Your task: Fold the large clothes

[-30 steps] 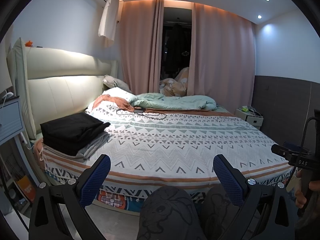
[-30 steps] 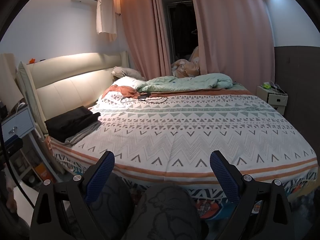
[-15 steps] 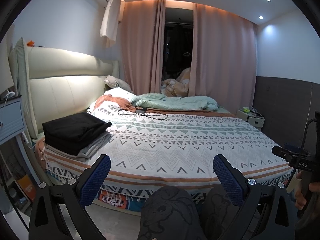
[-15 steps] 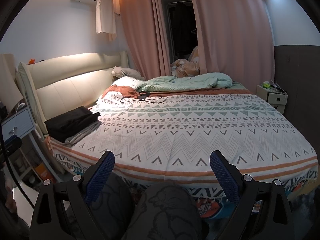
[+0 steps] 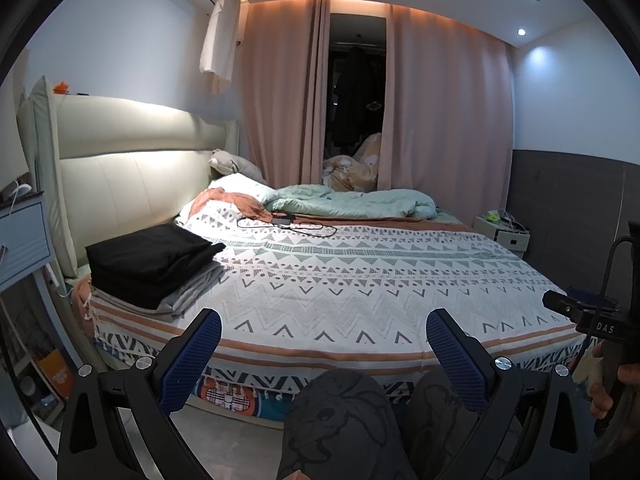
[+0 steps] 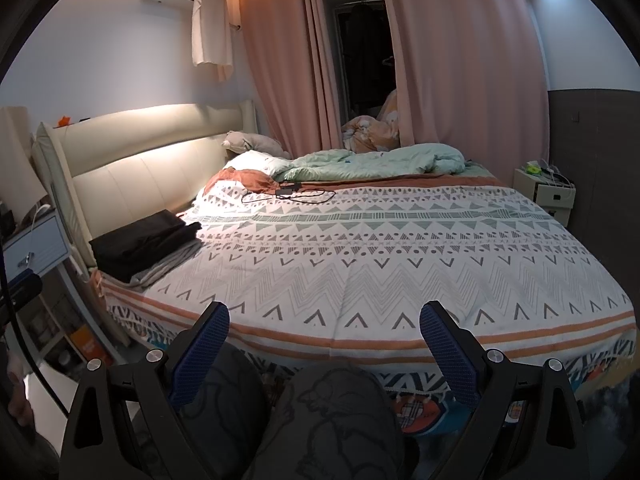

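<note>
Both claws, left point(image 5: 320, 344) and right point(image 6: 324, 338), gape empty before the bed point(image 5: 360, 288); folded stack point(image 5: 152, 264) done, next garment needs fetching.

Dim, sharp fisheye views; warm cove glow over the curtains point(image 5: 444, 120), black vignetted corners.

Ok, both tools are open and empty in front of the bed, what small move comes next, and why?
Probably reach the left tool toward the black folded clothes stacked at the bed's near-left corner: both tools hold nothing, the right tool too, and no garment lies spread on the patterned bedspread.
</note>
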`<state>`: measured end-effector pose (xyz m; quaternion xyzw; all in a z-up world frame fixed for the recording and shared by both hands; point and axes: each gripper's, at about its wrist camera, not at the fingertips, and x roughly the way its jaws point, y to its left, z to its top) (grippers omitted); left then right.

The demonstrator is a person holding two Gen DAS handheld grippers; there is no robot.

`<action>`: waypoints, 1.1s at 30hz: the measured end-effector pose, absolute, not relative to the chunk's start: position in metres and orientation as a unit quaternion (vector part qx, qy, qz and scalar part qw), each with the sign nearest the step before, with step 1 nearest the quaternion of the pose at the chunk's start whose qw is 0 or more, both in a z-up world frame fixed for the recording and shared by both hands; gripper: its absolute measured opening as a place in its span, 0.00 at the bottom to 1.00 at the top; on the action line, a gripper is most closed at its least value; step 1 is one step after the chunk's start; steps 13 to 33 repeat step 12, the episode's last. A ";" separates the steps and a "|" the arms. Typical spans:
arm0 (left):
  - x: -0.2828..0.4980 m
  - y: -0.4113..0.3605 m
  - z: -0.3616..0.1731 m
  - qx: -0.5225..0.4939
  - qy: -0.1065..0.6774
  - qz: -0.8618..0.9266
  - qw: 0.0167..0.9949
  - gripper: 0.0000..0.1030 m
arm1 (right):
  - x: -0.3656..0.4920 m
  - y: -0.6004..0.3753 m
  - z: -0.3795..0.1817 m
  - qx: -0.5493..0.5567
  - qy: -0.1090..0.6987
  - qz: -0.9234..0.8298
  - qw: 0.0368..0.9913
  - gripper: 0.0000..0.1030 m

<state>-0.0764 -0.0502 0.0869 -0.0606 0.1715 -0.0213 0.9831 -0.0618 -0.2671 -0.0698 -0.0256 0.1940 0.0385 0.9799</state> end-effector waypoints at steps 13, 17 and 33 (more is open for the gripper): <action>-0.078 -0.049 0.089 -0.064 0.172 -0.032 0.983 0.99 | -0.061 -0.267 -0.070 -0.024 0.197 0.038 0.979 0.94; -0.078 -0.049 0.089 -0.064 0.172 -0.032 0.983 0.99 | -0.061 -0.267 -0.070 -0.024 0.197 0.038 0.979 0.94; -0.078 -0.049 0.089 -0.064 0.172 -0.032 0.983 0.99 | -0.061 -0.267 -0.070 -0.024 0.197 0.038 0.979 0.94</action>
